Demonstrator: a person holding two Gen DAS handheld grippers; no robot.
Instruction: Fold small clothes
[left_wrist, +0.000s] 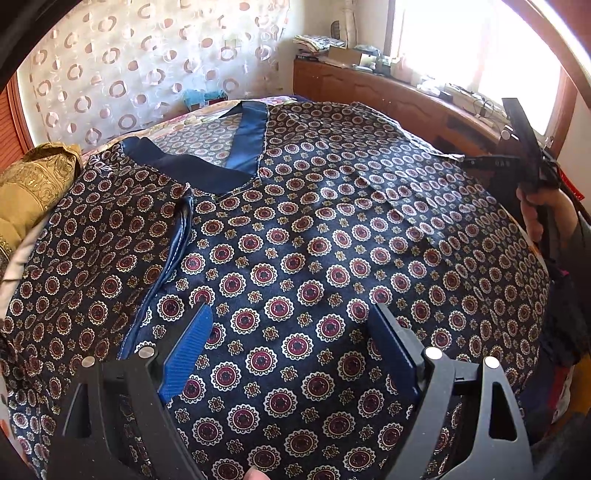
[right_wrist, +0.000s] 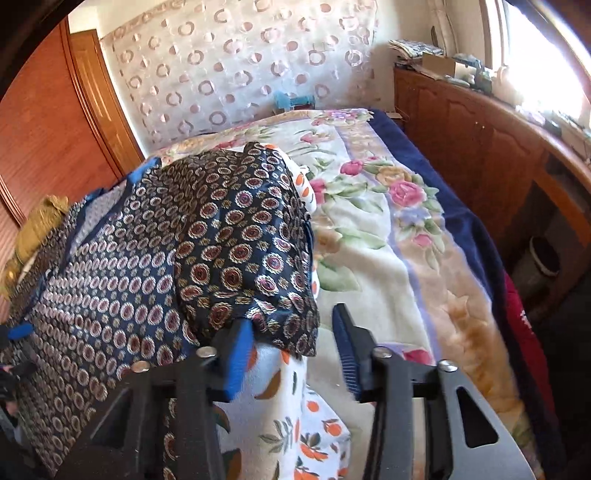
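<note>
Here the left gripper (left_wrist: 291, 354) hovers spread wide over the patterned V-neck top (left_wrist: 314, 236), whose length runs away toward its collar. The right gripper (right_wrist: 295, 350), also wide and empty, sits nearer the lifted sleeve (right_wrist: 251, 236) just ahead-left.

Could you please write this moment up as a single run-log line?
left gripper: open, over patterned shirt | right gripper: open at folded sleeve | shirt spread on floral blanket | orange-print cloth underneath

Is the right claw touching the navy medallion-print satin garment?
Touching. In the right wrist view, the right claw is open and its left blue pad meets the navy medallion-print satin garment's draped edge.
</note>
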